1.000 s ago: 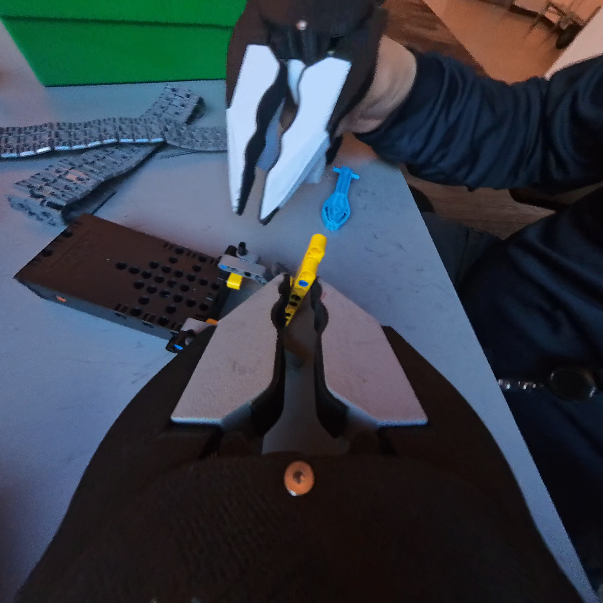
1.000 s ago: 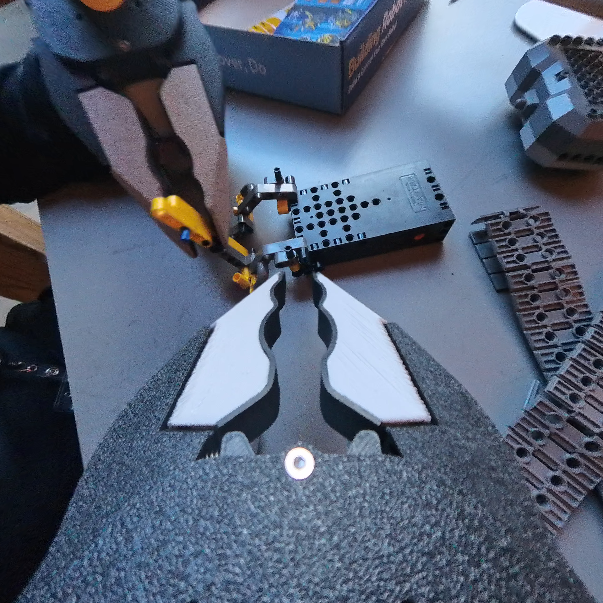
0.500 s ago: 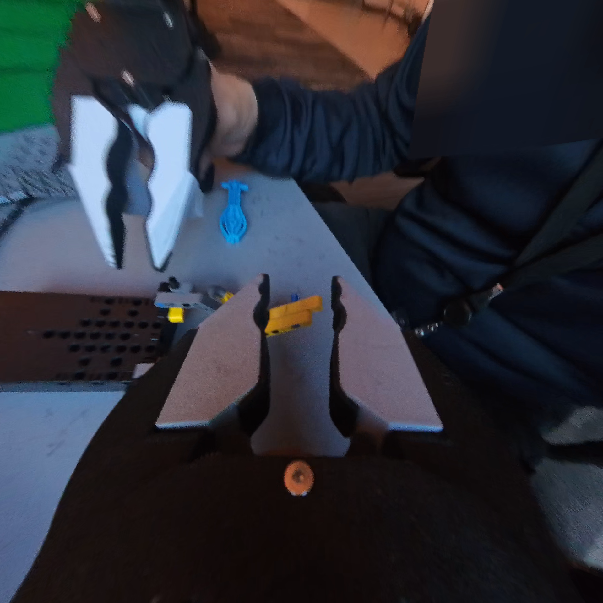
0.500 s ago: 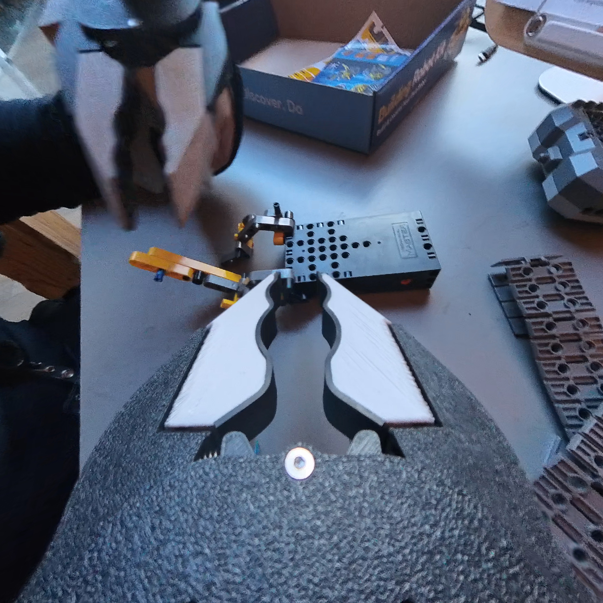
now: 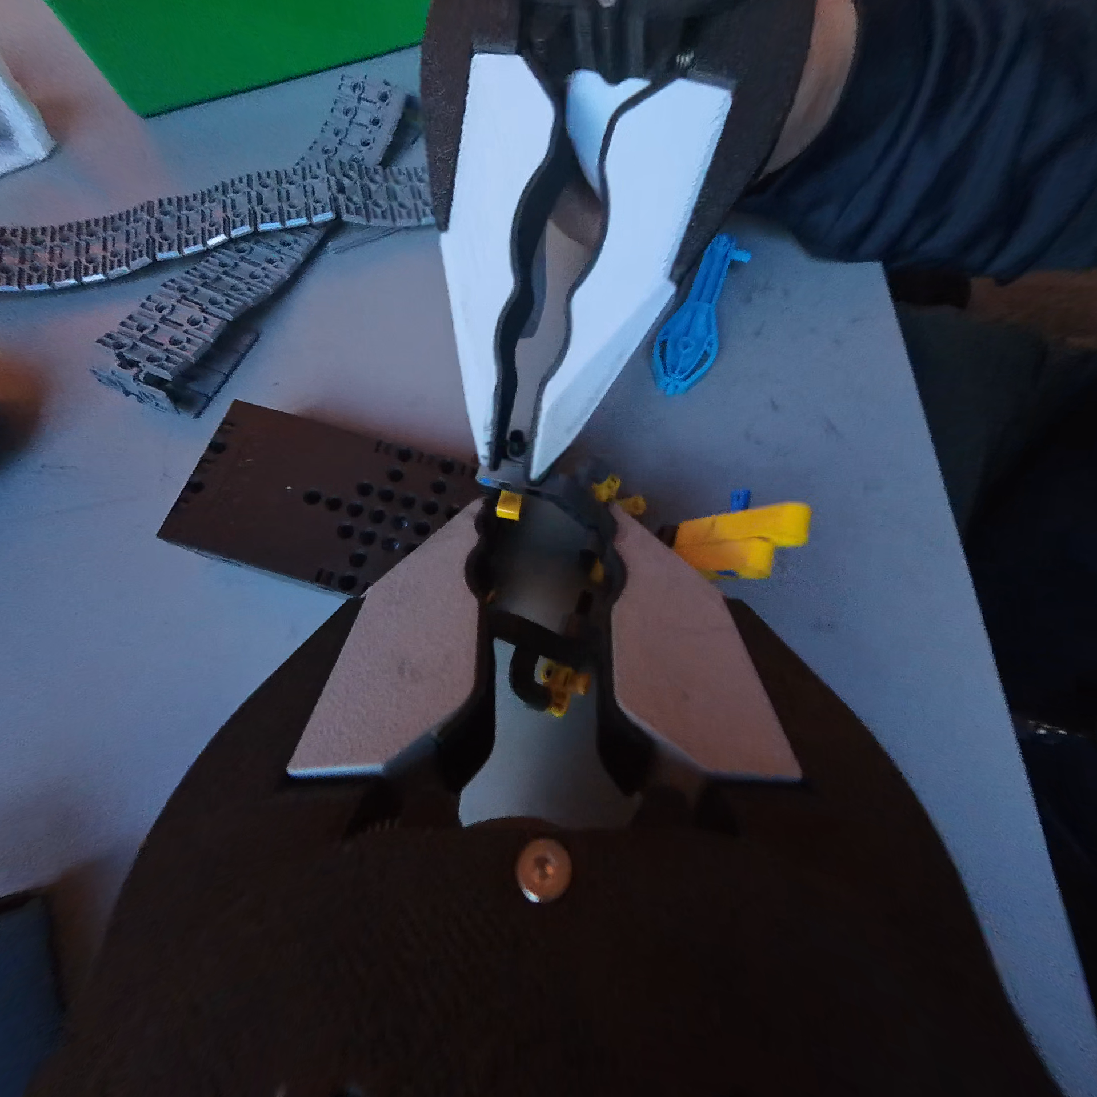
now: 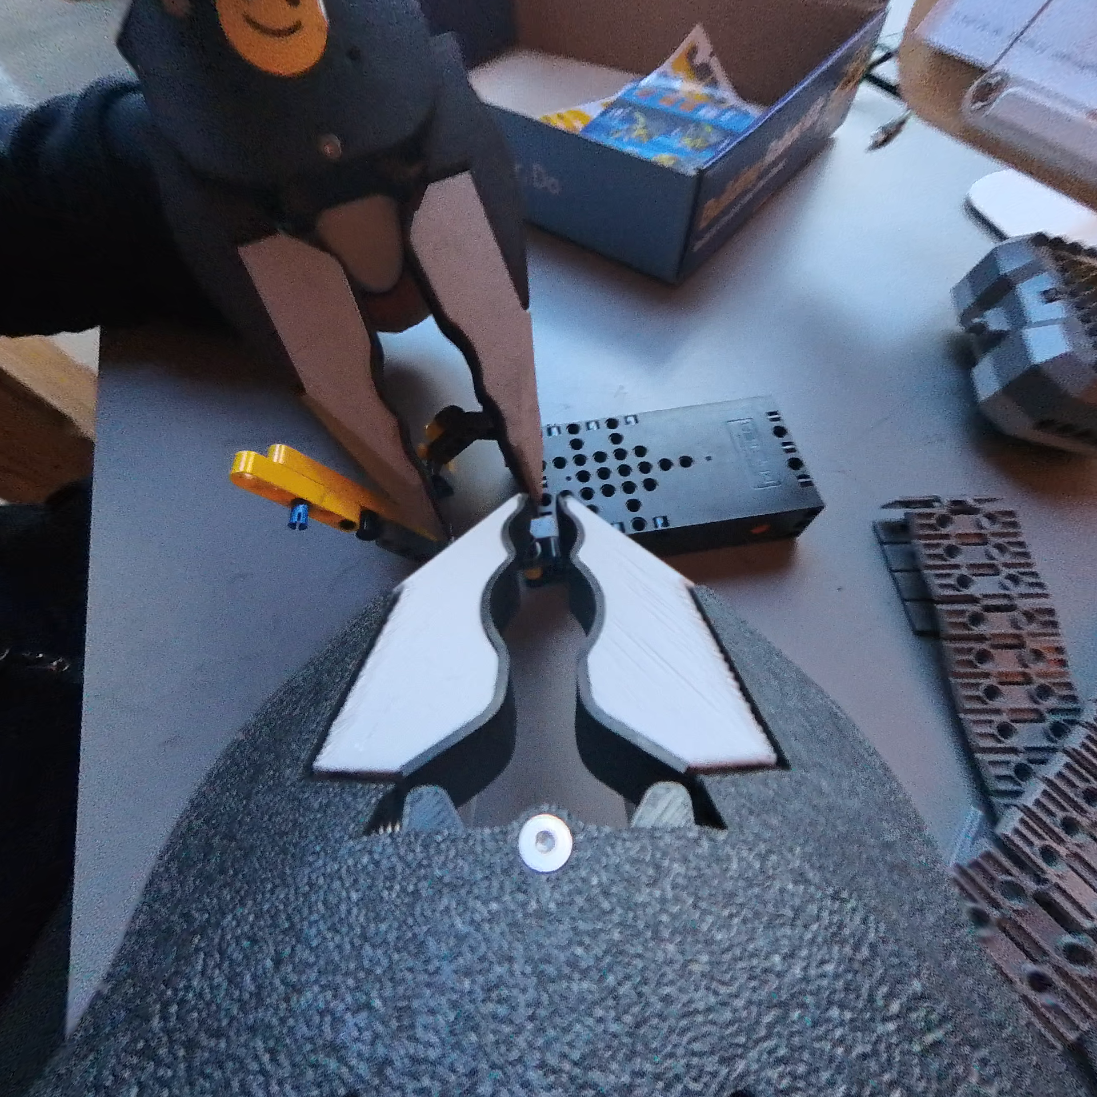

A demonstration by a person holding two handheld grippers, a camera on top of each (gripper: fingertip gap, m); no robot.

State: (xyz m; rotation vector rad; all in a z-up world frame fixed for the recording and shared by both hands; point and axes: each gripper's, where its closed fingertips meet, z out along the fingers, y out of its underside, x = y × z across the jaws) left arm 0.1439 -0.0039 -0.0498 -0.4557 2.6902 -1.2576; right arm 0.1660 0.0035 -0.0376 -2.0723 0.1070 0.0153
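Plastic building pieces make up the thing both tools meet over: a black perforated block (image 6: pixel 671 481) lying flat on the grey table (image 6: pixel 682 356), with a frame of dark beams (image 5: pixel 537 635) and small yellow pins fixed to its end, and a yellow lever piece (image 6: pixel 297 481) jutting from that frame. In the right wrist view the block sits just past centre toward 1 o'clock, and the lever points out toward 9 o'clock.

We see the right gripper (image 6: pixel 543 510) with its white fingers (image 6: pixel 439 659) drawn close together on a short dark beam at the block's end; the tips pinch it, with a narrow gap left between them. The left gripper (image 5: pixel 543 516) has its tan fingers (image 5: pixel 409 647) spread apart, straddling the dark frame; its tips come down on either side, one by the lever's root and one at the block's corner. Whether those tips press on the pieces or only stand beside them, we cannot tell.

Toward 3 o'clock in the right wrist view lie brown track links (image 6: pixel 985 641), cut off by the edge. At 1 o'clock sits an open blue cardboard box (image 6: pixel 682 178) with a printed leaflet inside, and a grey chunky assembly (image 6: pixel 1033 356) is partly out of frame. In the left wrist view a blue openwork piece (image 5: pixel 691 332) lies at 1 o'clock, half hidden behind the right gripper, and a green box (image 5: pixel 237 47) at 11 o'clock is cropped. The frame's inner joints are blurred and partly covered by the fingers.
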